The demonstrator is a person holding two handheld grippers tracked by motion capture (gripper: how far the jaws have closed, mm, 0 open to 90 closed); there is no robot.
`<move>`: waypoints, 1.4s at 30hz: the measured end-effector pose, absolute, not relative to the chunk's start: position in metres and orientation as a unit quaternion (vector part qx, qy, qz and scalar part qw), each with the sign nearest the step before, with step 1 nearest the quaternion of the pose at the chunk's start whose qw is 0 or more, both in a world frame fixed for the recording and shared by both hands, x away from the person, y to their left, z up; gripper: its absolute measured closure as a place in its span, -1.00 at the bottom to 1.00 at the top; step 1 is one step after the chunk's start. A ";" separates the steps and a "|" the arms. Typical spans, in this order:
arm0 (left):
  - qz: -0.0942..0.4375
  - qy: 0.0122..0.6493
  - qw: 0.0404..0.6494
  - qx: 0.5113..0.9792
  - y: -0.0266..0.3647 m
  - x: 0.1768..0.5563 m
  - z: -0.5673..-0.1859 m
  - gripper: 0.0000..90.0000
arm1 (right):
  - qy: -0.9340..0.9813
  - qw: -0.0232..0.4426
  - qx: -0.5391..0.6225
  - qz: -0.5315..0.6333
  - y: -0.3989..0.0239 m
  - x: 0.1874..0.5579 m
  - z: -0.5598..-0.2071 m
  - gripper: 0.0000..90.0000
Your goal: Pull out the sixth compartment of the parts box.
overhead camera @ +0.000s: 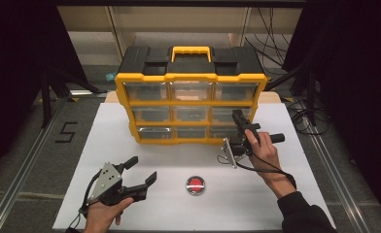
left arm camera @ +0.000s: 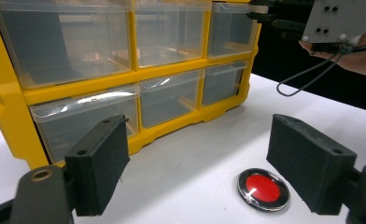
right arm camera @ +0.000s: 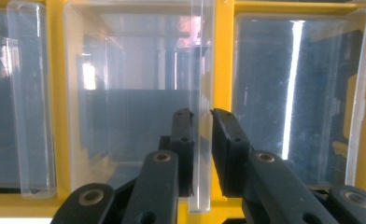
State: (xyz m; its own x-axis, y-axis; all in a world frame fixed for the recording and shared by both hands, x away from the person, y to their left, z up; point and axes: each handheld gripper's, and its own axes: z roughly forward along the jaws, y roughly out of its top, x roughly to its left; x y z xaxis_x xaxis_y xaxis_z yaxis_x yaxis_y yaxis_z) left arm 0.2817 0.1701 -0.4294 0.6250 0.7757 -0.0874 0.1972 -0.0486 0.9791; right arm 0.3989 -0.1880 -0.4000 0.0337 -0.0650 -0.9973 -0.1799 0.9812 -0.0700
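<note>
Clear drawer (right arm camera: 134,102) sat in the middle row, right column of the yellow organizer (overhead camera: 191,77) on the white table (overhead camera: 130,204). Right gripper (right arm camera: 200,112), turned on its side, jaws narrow, seemingly pinching the drawer's pull lip; that contact appeared in the right gripper view, too small to judge from above. Left gripper (overhead camera: 140,170) rested low, jaws wide, holding nothing. Nine drawers counted; one red disc (overhead camera: 196,184).

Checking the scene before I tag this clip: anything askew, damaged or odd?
Nothing damaged or spilled. The drawer cabinet stands upright and the red-centred disc lies flat on the table. The right hand-held gripper pinches a clear drawer lip; the left hand-held gripper is open.
</note>
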 end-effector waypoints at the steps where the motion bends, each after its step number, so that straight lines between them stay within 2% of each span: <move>1: 0.245 0.357 0.590 0.682 0.170 0.282 -0.429 -0.55 | 0.694 0.714 -0.088 0.042 -0.188 0.398 -0.400 0.77; 42: 0.244 0.357 0.592 0.680 0.171 0.282 -0.429 -0.55 | 0.696 0.709 -0.098 0.061 -0.191 0.354 -0.402 0.77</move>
